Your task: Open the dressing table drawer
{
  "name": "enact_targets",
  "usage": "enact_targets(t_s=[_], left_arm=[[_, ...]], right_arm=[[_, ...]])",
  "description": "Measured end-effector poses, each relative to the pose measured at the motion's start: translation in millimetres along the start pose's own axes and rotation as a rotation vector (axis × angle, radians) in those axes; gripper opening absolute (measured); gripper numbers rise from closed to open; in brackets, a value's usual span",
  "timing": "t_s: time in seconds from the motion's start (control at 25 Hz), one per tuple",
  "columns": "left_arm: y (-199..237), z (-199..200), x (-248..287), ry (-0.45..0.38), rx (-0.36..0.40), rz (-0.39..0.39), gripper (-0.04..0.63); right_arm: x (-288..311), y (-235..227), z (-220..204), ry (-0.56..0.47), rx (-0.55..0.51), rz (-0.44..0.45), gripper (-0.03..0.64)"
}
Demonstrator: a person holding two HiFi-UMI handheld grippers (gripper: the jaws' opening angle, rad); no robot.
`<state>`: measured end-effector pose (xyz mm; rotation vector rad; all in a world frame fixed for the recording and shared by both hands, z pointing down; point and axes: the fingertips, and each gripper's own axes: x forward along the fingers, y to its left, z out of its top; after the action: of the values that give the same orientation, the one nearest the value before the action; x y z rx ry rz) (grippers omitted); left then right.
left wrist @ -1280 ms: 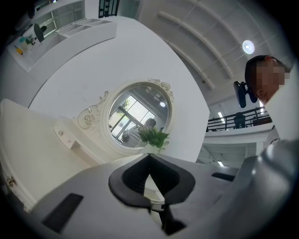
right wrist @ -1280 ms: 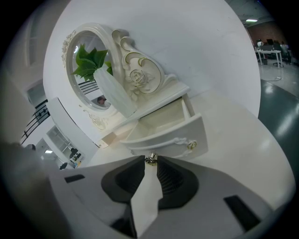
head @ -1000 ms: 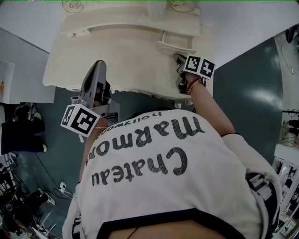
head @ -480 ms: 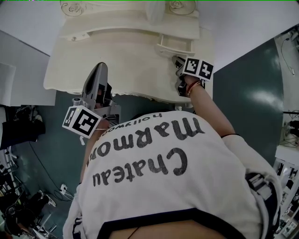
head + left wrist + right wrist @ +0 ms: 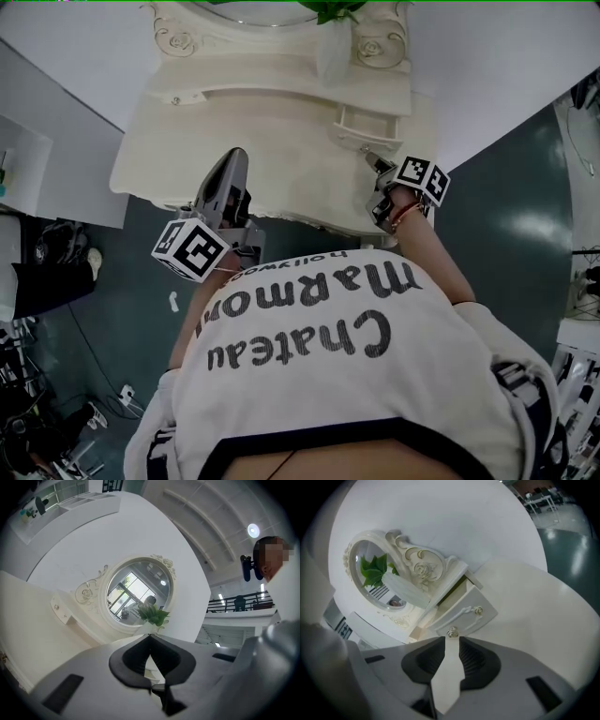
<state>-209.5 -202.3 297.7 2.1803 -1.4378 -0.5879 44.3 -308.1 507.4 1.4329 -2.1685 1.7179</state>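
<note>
R claw point(image 5: 450, 640) is being held open & empty, tips just short of knob point(image 5: 451, 632) on part-open drawer point(image 5: 464, 616). L claw point(image 5: 150, 635) is being held closed, empty, over bench point(image 5: 234, 122) edge.

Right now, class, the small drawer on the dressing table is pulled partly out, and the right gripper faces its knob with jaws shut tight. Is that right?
Not quite. The drawer is pulled partly out and the right gripper faces its knob, but the jaws stand apart with a clear gap between them. The right gripper view shows this.
</note>
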Motion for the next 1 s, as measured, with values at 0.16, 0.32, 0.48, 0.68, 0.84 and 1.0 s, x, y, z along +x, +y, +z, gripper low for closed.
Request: enact_targets(t_s=[0.16,0.32,0.48,0.68,0.84,1.0], left_arm=[[-2.6,-4.8,1.0,0.036,-0.015,-0.027,0.023],[-3.8,-10.1,2.6,0.066,-0.020,-0.054,0.023],[-6.7,-11.2,5.8,0.076,-0.019,-0.079,0.023],[-12.5,-17.4,10.2,0.090,-0.015,-0.104,0.023],[-15.1,-20.9,11.2,0.099,-0.016,-0.111,0.023],[-14.0,-23.0,11.3,0.102,-0.018,-0.110,0.023]], right_arm=[[-16.7,15.4,-7.0,-0.023,0.025,0.029,0.097],[-32.6,54.0,-1.4,-0.075,-0.181,0.054,0.095],[-54.7,103.8,13.3,-0.165,-0.408,0.084,0.094],[-81.4,151.2,26.9,-0.266,-0.625,0.114,0.092],[-92.8,169.6,30.0,-0.302,-0.682,0.130,0.089],[-91.7,168.9,27.7,-0.301,-0.716,0.115,0.087]])
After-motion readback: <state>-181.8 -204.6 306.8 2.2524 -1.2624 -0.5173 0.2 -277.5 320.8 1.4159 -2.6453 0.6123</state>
